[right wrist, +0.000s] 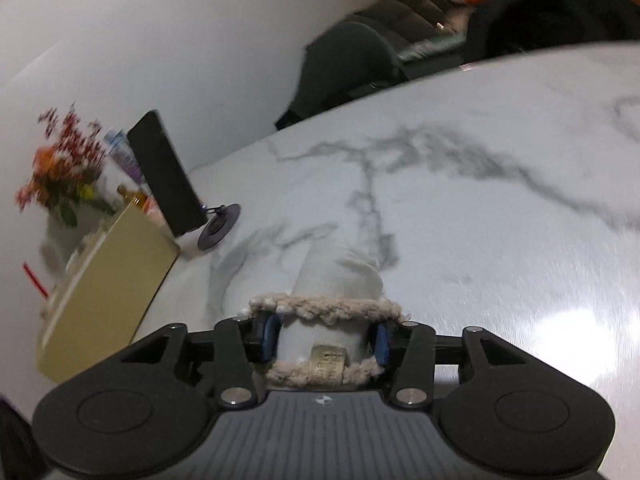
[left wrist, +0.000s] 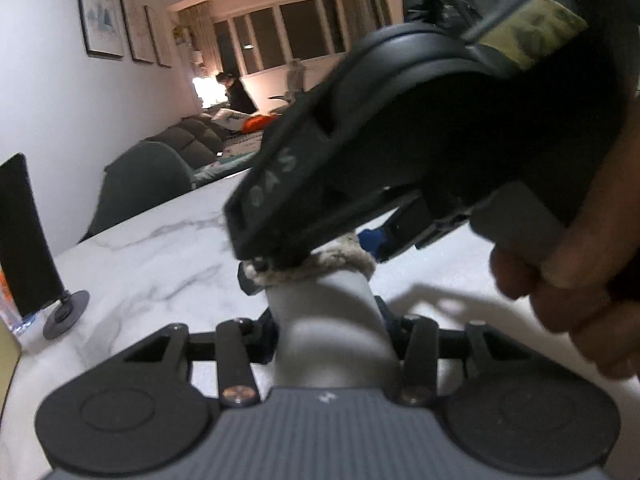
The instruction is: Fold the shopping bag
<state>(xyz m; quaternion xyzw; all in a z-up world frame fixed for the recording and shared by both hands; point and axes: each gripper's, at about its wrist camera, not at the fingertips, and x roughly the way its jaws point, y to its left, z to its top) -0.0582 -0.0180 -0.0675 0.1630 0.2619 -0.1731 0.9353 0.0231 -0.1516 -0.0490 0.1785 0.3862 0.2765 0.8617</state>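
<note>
The rolled white shopping bag (right wrist: pixel 336 276), bound with rope handles (right wrist: pixel 324 305), was clamped by the right gripper (right wrist: pixel 325 338) and the left gripper (left wrist: pixel 326 320) above the marble table (right wrist: pixel 500 240).

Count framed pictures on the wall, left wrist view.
3. All hang in a row on the left wall: the largest nearest the camera, a second beside it, a third farthest back. More may be out of frame.

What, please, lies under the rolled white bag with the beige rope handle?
Under the rolled white bag lies the white marble table. The right gripper clamps it; whether the roll touches the table underneath is hidden.
</note>
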